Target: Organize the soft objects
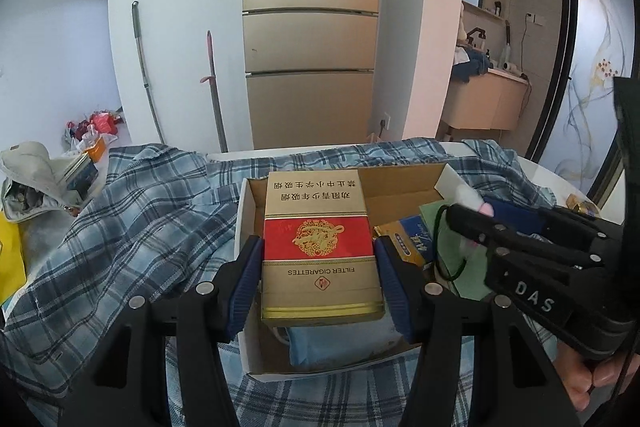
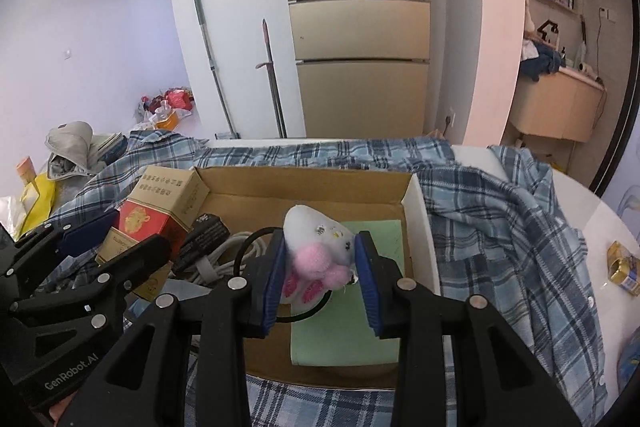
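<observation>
My left gripper (image 1: pixel 319 267) is shut on a gold and red cigarette carton (image 1: pixel 318 247) and holds it over the open cardboard box (image 1: pixel 400 183). My right gripper (image 2: pixel 322 269) is shut on a small white and pink plush toy (image 2: pixel 320 251) above the same box (image 2: pixel 304 187). In the right wrist view the left gripper (image 2: pixel 86 239) with the carton (image 2: pixel 160 215) is at the left. In the left wrist view the right gripper (image 1: pixel 476 223) is at the right, with a bit of the plush (image 1: pixel 474 201) showing.
The box holds a green card (image 2: pixel 348 331), a black cord loop (image 2: pixel 256 239), white cables (image 2: pixel 232 255), a blue and gold pack (image 1: pixel 412 243) and a light blue packet (image 1: pixel 340 343). A blue plaid shirt (image 2: pixel 500 227) lies under and around it. A gold wrapper (image 2: pixel 622 267) lies at the right.
</observation>
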Available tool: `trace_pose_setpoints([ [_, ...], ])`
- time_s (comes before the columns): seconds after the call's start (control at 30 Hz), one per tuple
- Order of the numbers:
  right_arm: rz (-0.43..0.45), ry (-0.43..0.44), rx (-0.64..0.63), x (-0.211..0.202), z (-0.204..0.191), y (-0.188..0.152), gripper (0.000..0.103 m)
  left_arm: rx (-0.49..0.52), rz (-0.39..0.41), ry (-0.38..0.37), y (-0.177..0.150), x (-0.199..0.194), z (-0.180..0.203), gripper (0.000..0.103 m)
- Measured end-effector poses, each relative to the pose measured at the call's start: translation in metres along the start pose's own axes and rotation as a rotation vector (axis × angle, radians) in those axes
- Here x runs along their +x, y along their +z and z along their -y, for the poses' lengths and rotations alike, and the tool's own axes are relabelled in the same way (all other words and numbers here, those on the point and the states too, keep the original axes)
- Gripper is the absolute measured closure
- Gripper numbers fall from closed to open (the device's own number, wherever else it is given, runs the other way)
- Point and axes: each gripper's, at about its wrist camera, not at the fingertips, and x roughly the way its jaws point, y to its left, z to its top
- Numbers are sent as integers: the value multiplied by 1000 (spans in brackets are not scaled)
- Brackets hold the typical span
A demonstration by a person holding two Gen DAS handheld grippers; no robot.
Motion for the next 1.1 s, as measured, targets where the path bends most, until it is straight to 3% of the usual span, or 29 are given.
trace_pose_setpoints([
  [0.13,-9,-1,0,3,0,0,62,29,25,39,-2,-6,5,25],
  [0.23,21,-30,13,-2,3,0,46,30,34,44,0,-8,5,24],
  [0.63,40,-38,45,-6,13,3,46,3,69,30,5,-18,-1,24],
  [1.1,247,-128,-82,-78,0,21,44,75,317,25,25,-108,17,24],
])
